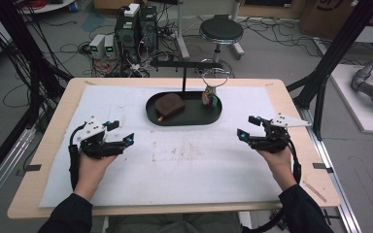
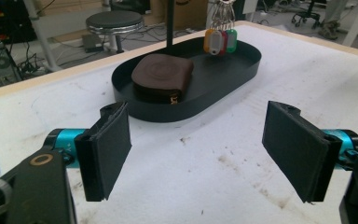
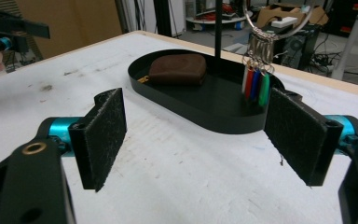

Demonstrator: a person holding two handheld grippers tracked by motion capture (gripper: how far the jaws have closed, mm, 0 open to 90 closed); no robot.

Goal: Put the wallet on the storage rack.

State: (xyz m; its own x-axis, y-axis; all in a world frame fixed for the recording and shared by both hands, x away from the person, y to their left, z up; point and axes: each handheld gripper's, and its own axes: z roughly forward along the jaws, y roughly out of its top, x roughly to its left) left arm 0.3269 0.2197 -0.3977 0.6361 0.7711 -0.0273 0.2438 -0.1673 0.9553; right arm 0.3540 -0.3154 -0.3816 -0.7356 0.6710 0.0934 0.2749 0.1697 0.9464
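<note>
Both hand-held grippers stand wide and hold nothing: the left hand-held gripper (image 1: 119,133) and the right hand-held gripper (image 1: 248,127) hover over the desk (image 1: 184,160), well apart from the black tray (image 1: 184,120). The brown pouch (image 1: 170,104) lies in the tray and the key tags (image 1: 211,98) hang from the stand's ring, so the work looks either finished or not begun. What the tags say is too small to read.

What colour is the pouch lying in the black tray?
Dark brown pouch; clearest in the left gripper view.
</note>
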